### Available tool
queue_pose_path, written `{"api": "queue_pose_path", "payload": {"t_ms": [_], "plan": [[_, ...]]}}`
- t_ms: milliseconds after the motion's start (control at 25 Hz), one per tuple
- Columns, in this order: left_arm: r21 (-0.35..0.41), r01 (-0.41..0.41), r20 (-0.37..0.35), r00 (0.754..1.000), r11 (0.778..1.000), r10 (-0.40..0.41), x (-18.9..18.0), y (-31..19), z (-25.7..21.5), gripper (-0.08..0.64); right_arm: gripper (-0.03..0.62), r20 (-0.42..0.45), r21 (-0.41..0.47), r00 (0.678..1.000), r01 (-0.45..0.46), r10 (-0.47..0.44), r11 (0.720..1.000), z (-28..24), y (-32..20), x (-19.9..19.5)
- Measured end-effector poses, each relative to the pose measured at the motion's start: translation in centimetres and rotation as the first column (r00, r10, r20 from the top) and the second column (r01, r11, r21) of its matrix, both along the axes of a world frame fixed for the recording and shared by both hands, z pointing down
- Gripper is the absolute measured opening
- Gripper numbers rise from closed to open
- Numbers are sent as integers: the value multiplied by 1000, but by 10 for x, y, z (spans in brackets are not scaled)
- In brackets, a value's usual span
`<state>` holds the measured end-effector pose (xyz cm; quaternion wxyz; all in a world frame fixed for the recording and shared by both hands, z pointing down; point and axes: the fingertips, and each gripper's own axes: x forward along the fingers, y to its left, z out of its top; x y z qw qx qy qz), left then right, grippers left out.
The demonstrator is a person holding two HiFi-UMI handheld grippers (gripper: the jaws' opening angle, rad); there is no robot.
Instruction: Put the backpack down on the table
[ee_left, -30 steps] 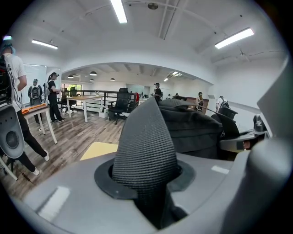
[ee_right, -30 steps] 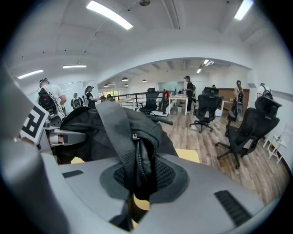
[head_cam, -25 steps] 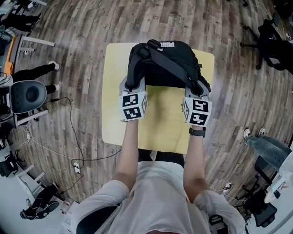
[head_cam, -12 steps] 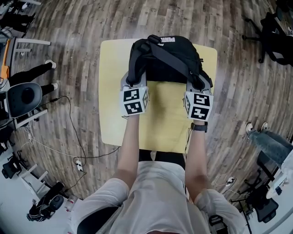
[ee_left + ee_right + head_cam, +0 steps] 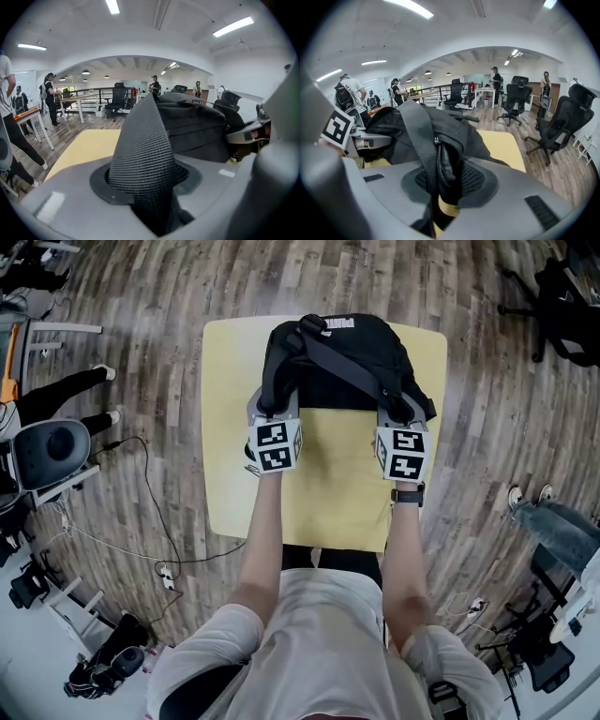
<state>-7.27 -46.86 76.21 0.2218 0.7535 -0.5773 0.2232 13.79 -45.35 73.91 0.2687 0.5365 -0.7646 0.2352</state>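
Observation:
The black backpack [image 5: 337,362] lies on the far half of the yellow table [image 5: 328,493]. My left gripper [image 5: 272,411] is at its near left corner, with a woven shoulder strap [image 5: 143,150] standing up between its pads. These jaws have just been opening, and the strap still looks pinched low down. My right gripper [image 5: 405,414] is at the near right corner, shut on the bag's zippered edge [image 5: 443,164]. In the left gripper view the bag's body [image 5: 197,133] lies just past the strap. The backpack [image 5: 389,126] fills the left of the right gripper view.
The table's near half is bare up to the person's body. Around the table is wood floor. A grey chair [image 5: 52,446], a standing person's legs [image 5: 70,390] and a cable [image 5: 150,521] are at the left. Black office chairs [image 5: 562,287] stand far right.
Both grippers have sunk a little together with the backpack, which now rests lower and flatter on the table. The hands keep the same spacing.

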Motion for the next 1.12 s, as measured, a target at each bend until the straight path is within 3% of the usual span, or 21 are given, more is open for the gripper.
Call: {"api": "queue_pose_path", "payload": {"t_ms": [160, 320, 400, 480, 560, 720, 880, 1120], "plan": [[25, -11, 26, 1000, 1000, 10, -2, 0, 4, 190, 98, -21, 14, 1000, 4, -3, 1000, 5, 0, -3], [-22, -26, 7, 1000, 999, 26, -6, 1, 9, 234, 222, -19, 15, 1000, 21, -21, 1000, 1, 0, -7], [-50, -31, -24, 999, 998, 30, -9, 3, 9, 277, 248, -27, 20, 1000, 13, -13, 1000, -5, 1, -4], [-53, -20, -70, 997, 998, 17, -14, 6, 3, 340, 260, -29, 22, 1000, -5, 5, 1000, -11, 3, 2], [-42, -5, -93, 996, 999, 1, -19, 11, -5, 359, 265, -20, 27, 999, -30, 31, 999, -19, 9, 8], [-15, -1, -101, 995, 1000, 0, -24, 24, -28, 375, 268, -4, 54, 997, -74, 74, 996, -40, 26, 13], [28, 34, -113, 993, 999, -31, -29, 38, -58, 387, 272, 43, 146, 992, -120, 115, 982, -77, 44, 9], [96, -15, -139, 990, 995, 28, -21, 64, -115, 387, 272, 71, 220, 992, -121, 108, 968, -128, 69, -6]]}}
